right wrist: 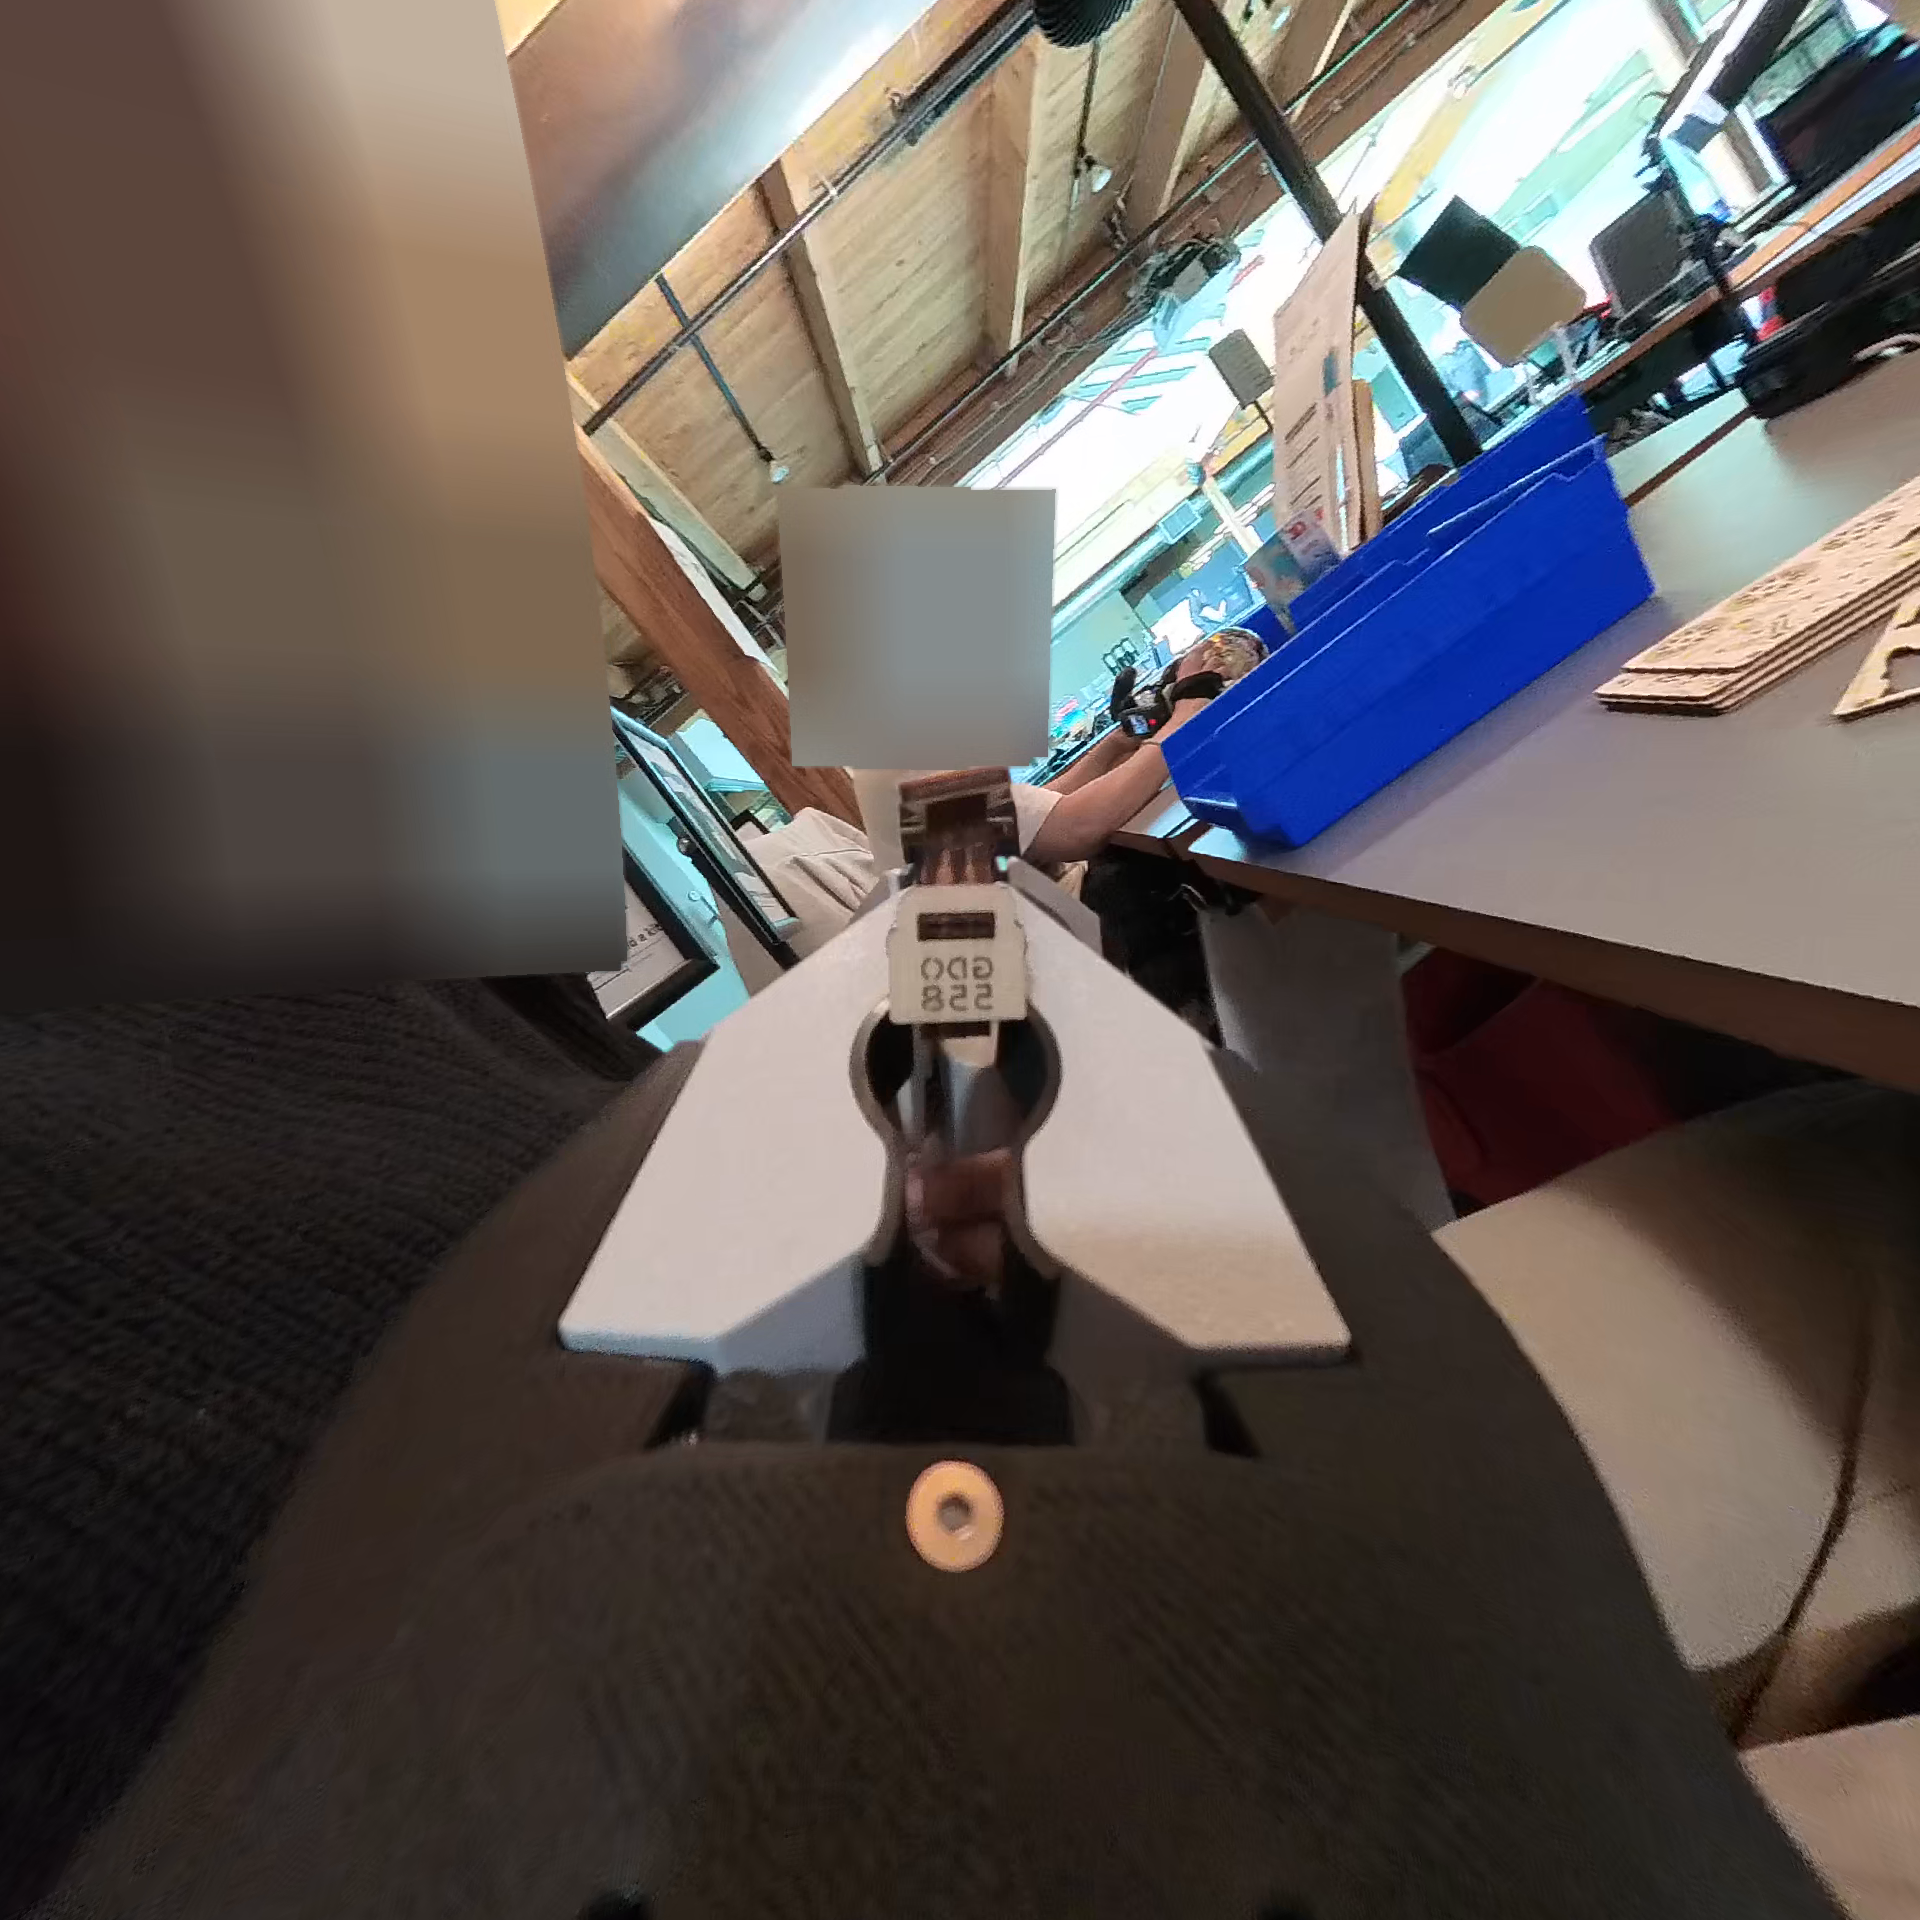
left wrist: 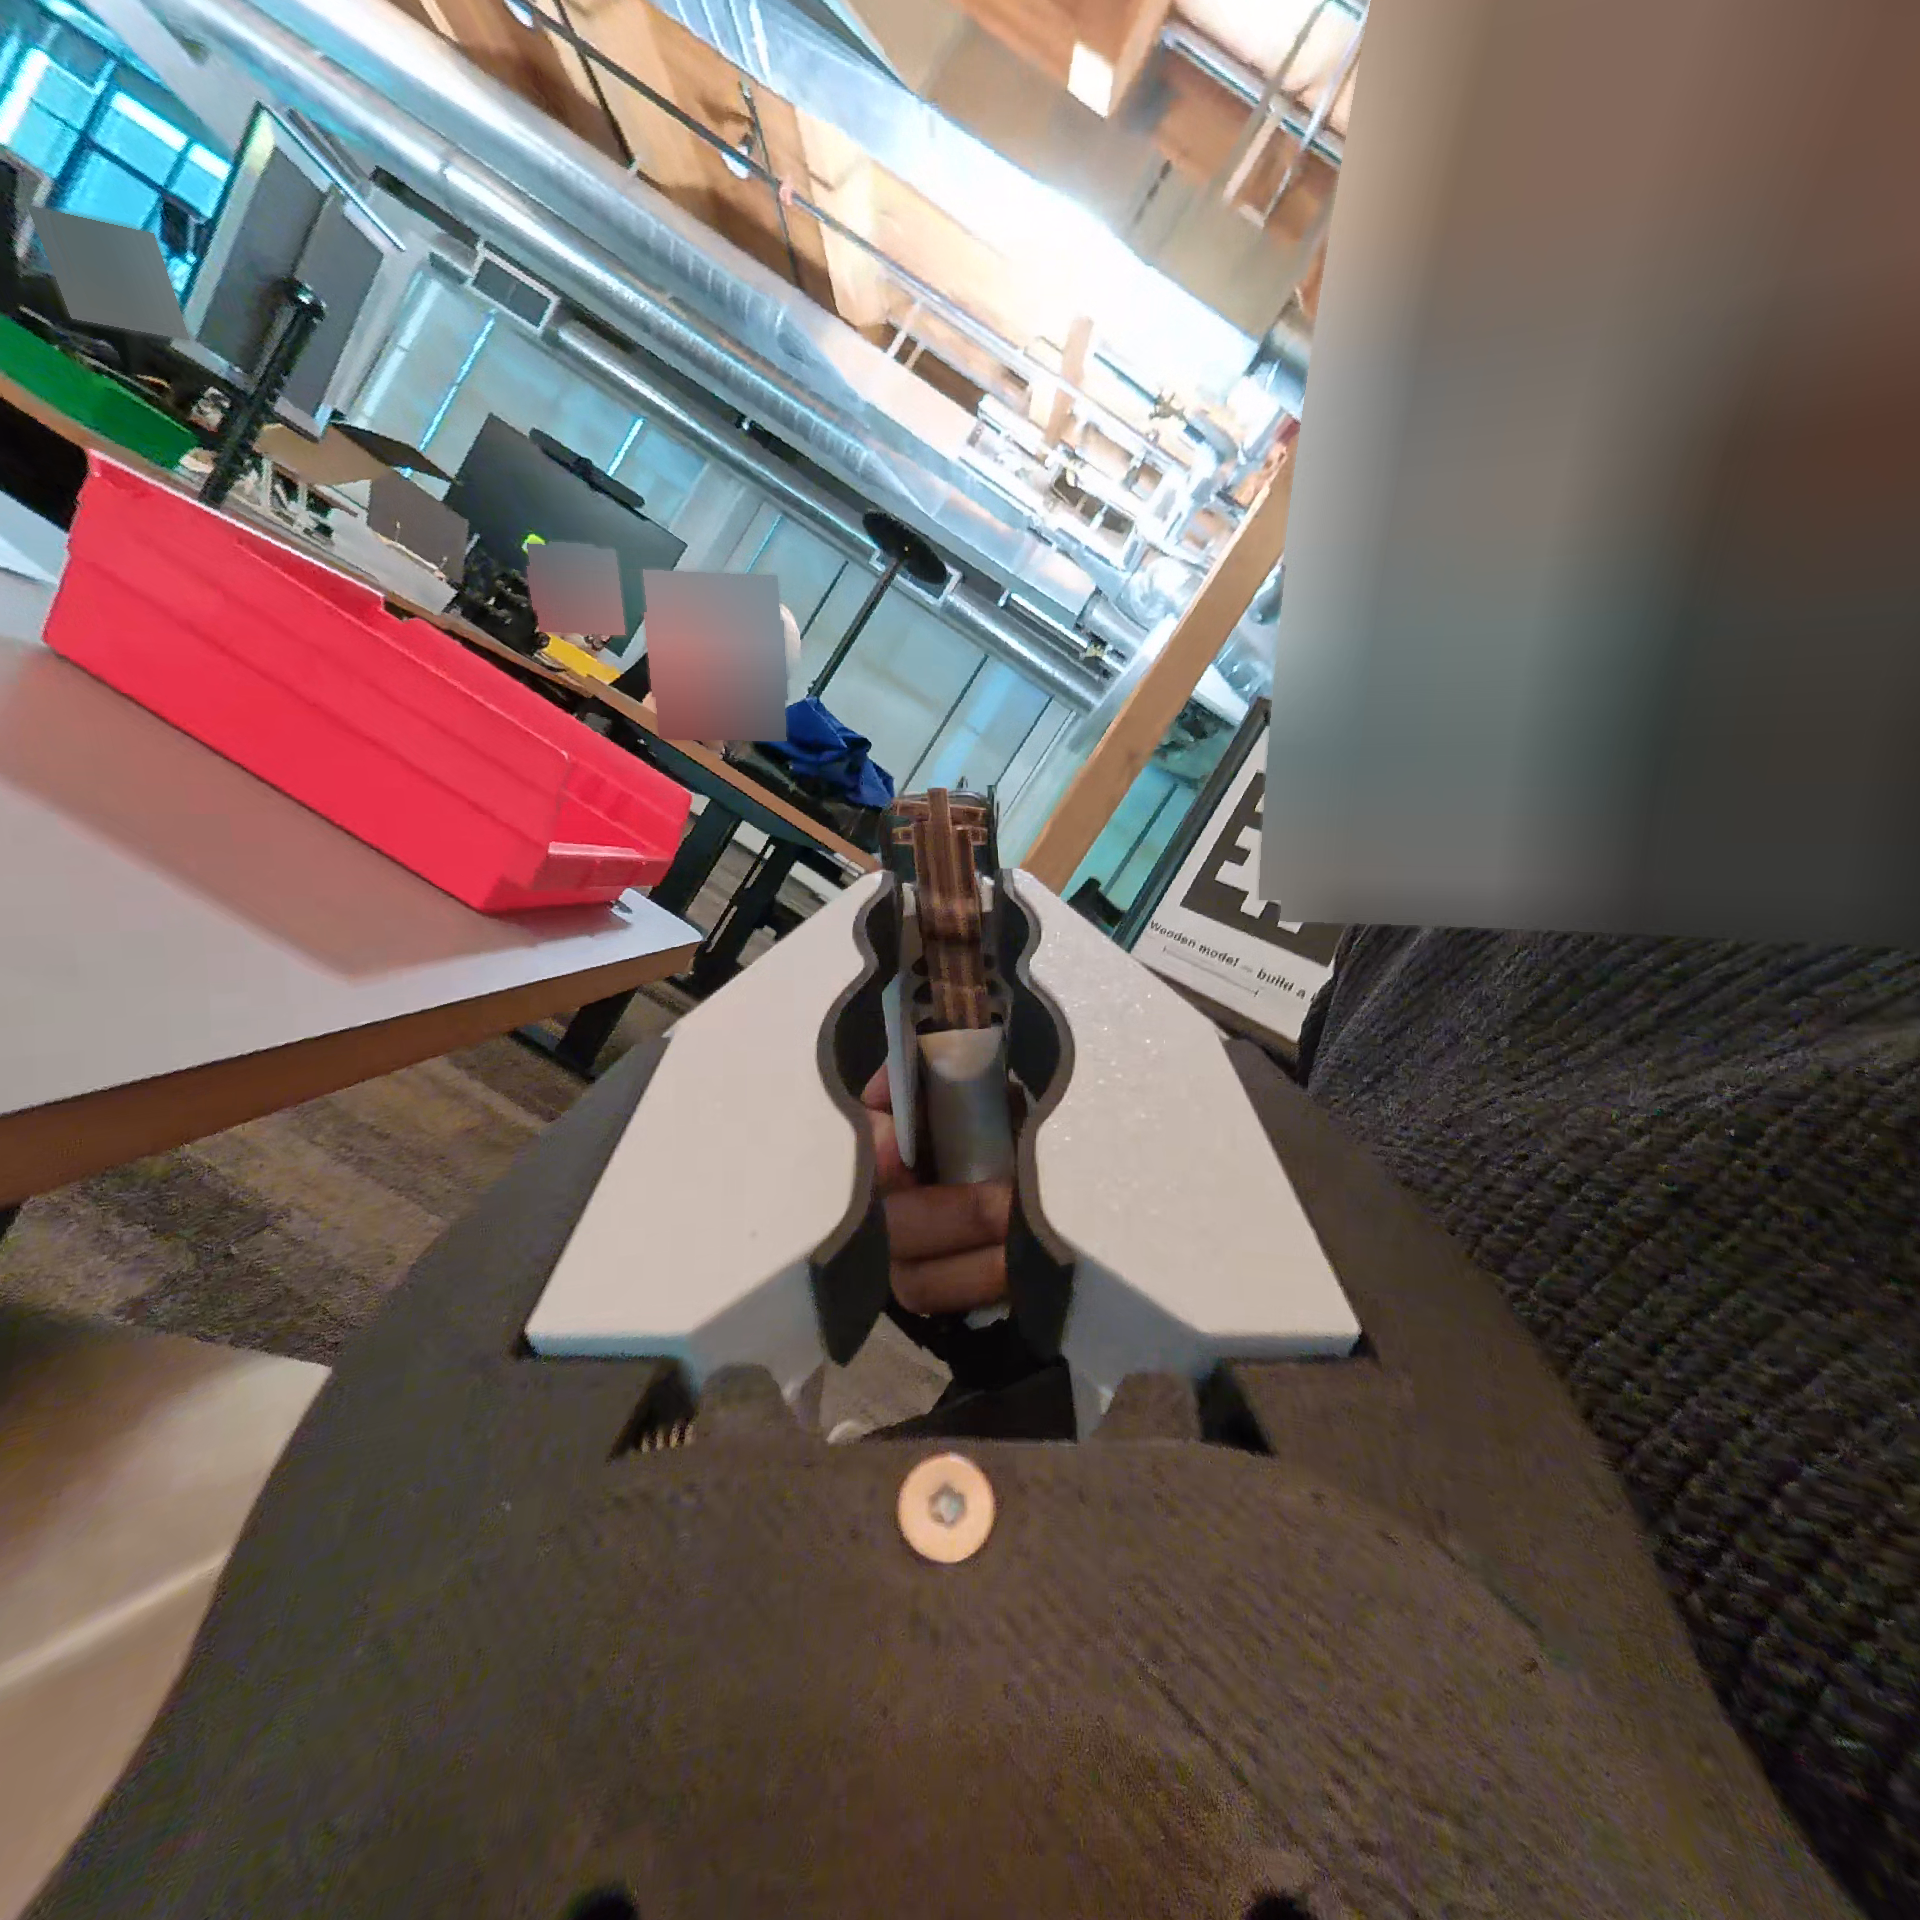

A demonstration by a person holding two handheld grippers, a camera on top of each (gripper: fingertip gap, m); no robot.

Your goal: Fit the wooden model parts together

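On table: red bin point(left wrist: 343, 707), blue bin point(right wrist: 1434, 665), contents hidden; both jaws grasping wooden assembly point(left wrist: 948, 914).

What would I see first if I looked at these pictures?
The red bin on the table at left, and the blue bin on the table at right. In the middle, each gripper pinches a small wooden part at its tips.
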